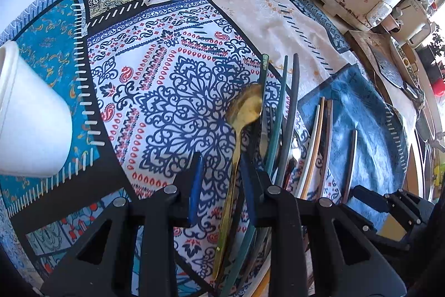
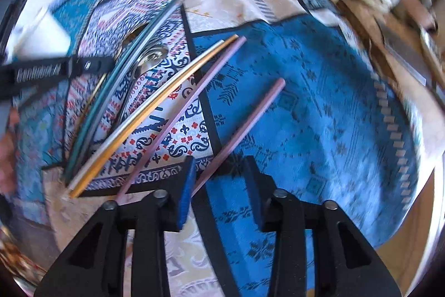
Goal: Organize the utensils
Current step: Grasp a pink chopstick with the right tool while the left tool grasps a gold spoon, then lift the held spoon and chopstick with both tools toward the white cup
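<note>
The left gripper (image 1: 221, 180) points steeply down at a patterned tablecloth (image 1: 172, 91). Its blue-padded fingers (image 1: 196, 185) stand partly apart, and the handle of a gold spoon (image 1: 244, 109) runs up through the gap between them. The handle lies close against the right-hand pad, with clear cloth showing between it and the left-hand pad, so the pads are around the spoon but it is not plain that they pinch it. The spoon's bowl lies beyond the fingertips toward 12 o'clock. Just beside the spoon, toward 2 o'clock of the fingertips, lies a bundle of green and grey chopsticks (image 1: 286, 113), then a white and orange pair (image 1: 315, 141) further toward 3 o'clock. A white cup (image 1: 30, 116) sits at 9 o'clock near the picture's edge.

The right gripper (image 2: 219, 177) also points steeply down, over a blue patch of the cloth. Its fingers (image 2: 186, 191) are partly apart, with a purple chopstick (image 2: 242, 130) passing between them on a slant from 7 o'clock to 1 o'clock. Its lower part lies just beside the left-hand pad; whether either pad presses on it I cannot tell. A second purple chopstick (image 2: 189, 105) lies outside the fingers, toward 10 o'clock. The view is motion-blurred.
</note>
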Motion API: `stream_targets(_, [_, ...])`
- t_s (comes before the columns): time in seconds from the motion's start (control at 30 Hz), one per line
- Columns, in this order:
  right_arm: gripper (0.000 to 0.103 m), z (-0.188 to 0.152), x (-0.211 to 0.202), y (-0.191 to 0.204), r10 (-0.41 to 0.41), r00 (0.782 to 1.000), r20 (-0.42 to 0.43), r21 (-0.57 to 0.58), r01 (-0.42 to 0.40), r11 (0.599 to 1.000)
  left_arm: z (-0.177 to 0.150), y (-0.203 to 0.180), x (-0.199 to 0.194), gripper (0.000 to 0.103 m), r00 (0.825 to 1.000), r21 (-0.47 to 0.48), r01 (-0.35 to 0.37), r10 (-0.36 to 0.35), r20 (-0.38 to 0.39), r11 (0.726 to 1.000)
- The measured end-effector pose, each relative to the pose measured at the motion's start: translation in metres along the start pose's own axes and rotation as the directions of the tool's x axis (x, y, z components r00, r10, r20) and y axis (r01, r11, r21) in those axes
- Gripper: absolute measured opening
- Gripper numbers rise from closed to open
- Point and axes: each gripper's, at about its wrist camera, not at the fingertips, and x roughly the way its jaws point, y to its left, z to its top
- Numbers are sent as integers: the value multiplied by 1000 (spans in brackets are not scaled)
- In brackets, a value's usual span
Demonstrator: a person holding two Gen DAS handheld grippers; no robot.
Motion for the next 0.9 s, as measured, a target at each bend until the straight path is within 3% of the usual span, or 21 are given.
stream_targets(0.13, [13, 8, 3, -5, 19, 1000, 9, -48, -18, 999, 8, -4, 5, 27, 1000, 9, -23, 23, -3, 1000])
stream_targets(0.23, [8, 18, 8, -16, 57, 998, 1, -33, -57, 998, 12, -8, 6, 27, 999, 23, -43, 43, -6, 999])
stream_targets(0.47, [6, 43, 19, -47, 122, 993, 0, 3, -122, 993, 14, -15, 11, 24, 997, 71, -81, 81, -8, 994])
stream_targets(0.53, [6, 48, 20, -50, 131, 991, 1, 5, -131, 991, 17, -16, 13, 20, 998, 73, -67, 68, -13, 995])
stream_targets(0.6, [6, 53, 22, -52, 138, 990, 6, 5, -138, 990, 18, -14, 15, 5, 999, 64, -33, 34, -29, 997])
stream_targets(0.63, [6, 54, 22, -52, 140, 990, 7, 3, -140, 990, 19, -13, 16, 3, 999, 58, -14, 16, -40, 998])
stream_targets(0.9, [6, 58, 23, -43, 135, 990, -48, 22, -134, 991, 20, -15, 19, 3, 999, 43, -3, 5, -48, 999])
